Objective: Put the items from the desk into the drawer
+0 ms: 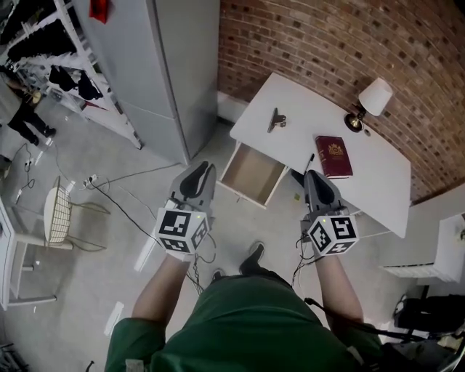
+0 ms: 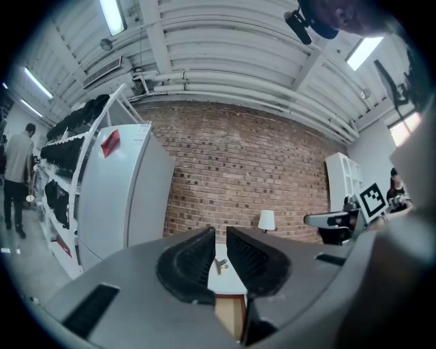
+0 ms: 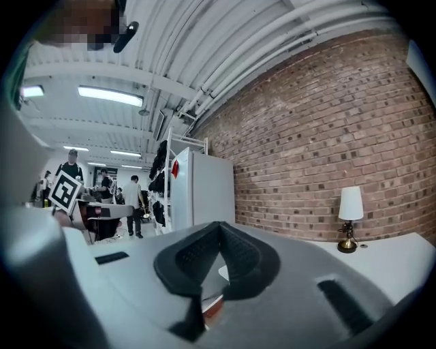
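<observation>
Light wooden drawer [image 1: 253,174] stood pulled open at frame centre, likely ready to receive. Dark red hardcover book [image 1: 333,156] and silver metal clip [image 1: 277,120] lay on white desk [image 1: 305,102], upper right. Left gripper [image 1: 195,179] narrowly parted, empty. Right gripper [image 1: 320,187] closed, empty, near book.

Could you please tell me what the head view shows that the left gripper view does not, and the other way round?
Only the head view shows the book, the chair and the floor cables. Only the left gripper view shows the ceiling lights and the narrow gap between the left gripper's jaws. Both show the desk, lamp, clip, open drawer and brick wall.
</observation>
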Motion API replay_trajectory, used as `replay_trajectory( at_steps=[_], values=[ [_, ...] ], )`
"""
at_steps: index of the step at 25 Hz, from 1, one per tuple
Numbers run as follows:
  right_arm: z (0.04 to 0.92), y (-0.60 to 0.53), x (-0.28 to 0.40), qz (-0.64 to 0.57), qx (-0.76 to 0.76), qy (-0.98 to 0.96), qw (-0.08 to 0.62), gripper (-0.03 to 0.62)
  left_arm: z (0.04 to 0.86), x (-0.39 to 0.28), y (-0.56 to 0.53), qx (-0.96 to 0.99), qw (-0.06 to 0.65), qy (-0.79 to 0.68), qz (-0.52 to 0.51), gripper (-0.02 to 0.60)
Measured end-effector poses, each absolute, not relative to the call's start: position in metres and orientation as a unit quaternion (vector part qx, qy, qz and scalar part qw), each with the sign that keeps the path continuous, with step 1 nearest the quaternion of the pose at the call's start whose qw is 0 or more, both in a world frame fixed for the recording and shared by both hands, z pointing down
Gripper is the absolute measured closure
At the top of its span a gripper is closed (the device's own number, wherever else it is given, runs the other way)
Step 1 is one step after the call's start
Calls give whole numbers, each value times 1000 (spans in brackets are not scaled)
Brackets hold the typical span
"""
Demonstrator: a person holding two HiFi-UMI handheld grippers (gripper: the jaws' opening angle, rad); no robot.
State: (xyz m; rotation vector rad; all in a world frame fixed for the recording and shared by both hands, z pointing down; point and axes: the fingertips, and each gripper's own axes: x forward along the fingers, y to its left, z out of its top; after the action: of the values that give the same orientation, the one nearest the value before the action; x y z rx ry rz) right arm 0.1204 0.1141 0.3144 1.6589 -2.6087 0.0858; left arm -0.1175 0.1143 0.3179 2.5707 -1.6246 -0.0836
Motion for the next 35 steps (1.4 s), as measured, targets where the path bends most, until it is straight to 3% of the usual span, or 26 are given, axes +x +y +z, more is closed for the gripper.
replay_trajectory(
  at_steps=[20,35],
  values=[
    [362,-31,202,78,484,-871,21,591,344,-40,2,806,72,-587,17,534],
    [392,-86,228,108,491,-863,42,591,346,2,-73,833,68,-547,38,534]
  ],
)
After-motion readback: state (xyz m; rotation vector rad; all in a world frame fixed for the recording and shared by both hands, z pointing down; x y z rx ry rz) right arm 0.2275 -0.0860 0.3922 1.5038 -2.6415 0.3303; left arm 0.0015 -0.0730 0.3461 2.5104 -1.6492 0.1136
